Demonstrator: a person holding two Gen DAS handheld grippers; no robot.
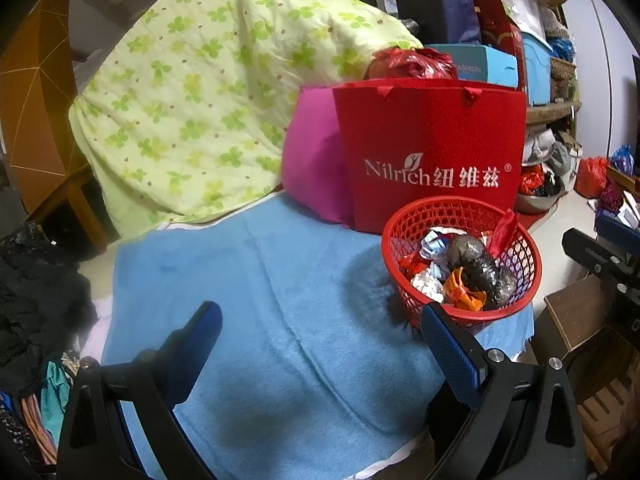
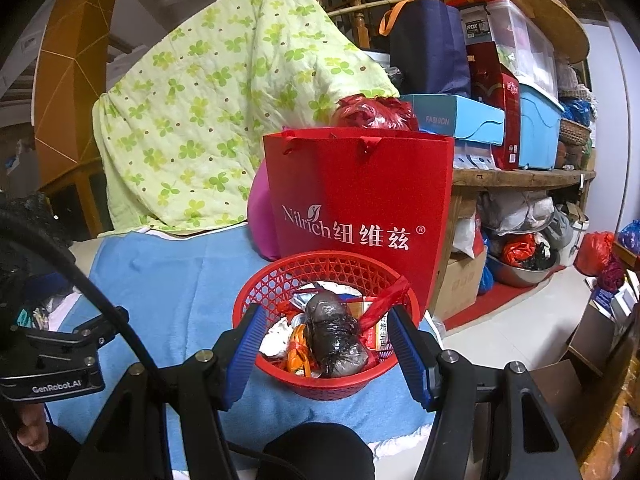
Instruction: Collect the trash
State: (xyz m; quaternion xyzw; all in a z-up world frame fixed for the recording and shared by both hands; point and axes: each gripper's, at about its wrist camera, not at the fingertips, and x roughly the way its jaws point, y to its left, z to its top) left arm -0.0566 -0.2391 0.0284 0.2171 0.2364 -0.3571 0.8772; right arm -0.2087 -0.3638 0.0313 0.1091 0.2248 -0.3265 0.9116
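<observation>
Jaws spread wide, the left gripper [image 1: 320, 332] hovers empty over the blue towel [image 1: 248, 280]; rightward, the right gripper [image 2: 326, 338] (also parted, empty) straddles the red basket [image 2: 276, 284] of trash [image 2: 334, 332], before the red bag [image 2: 360, 184].

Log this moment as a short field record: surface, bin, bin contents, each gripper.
surface: blue towel
bin: red basket, on the towel, in front of red paper bag
contents: black bundle, orange wrapper, white crumpled paper
left gripper: open, empty, above towel
right gripper: open, empty, over basket
</observation>
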